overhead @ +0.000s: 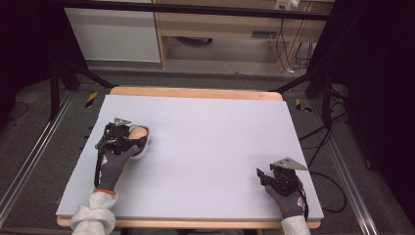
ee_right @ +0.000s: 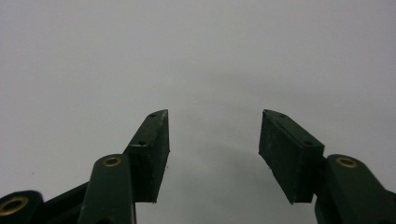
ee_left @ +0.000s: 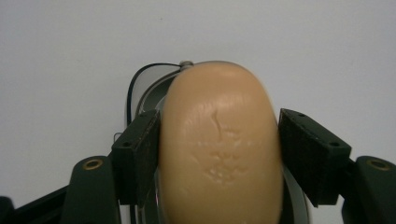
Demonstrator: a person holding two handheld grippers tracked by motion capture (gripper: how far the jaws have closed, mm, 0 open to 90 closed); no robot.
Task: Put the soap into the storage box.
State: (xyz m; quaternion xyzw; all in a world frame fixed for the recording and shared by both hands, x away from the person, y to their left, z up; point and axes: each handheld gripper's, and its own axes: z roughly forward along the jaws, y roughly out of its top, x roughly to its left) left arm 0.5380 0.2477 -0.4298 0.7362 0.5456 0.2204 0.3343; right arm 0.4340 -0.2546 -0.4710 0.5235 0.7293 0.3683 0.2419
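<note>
Tan, smooth, oblong lump, bread-roll or potato-like [ee_left: 222, 144], sits squarely between the jaws of the left gripper [ee_left: 219, 154]. Both black pads [ee_left: 140, 156] press its flanks, so the jaws are clamped on it at roughly mid-width. Its long axis runs straight away from the camera, in line with the jaws, the rounded far end toward upper centre of the left gripper view.

Beneath and behind it, a pale round rimmed dish or small bowl [ee_left: 149, 86], with a dark rim line curving at upper left of the lump. Cannot tell whether the lump rests in the dish or is lifted just clear.

High view: left gripper [overhead: 128, 134] at left-centre of the pale grey tabletop [overhead: 215, 142], tan lump [overhead: 138, 132] at its tip over the whitish dish [overhead: 145, 145].

Right gripper [overhead: 262, 175] lies lower right, well apart from the lump. Its jaws stand wide with nothing between them; plain grey surface ahead.

Judgement: left hand is the working one; any lift or placing goes along that axis.
</note>
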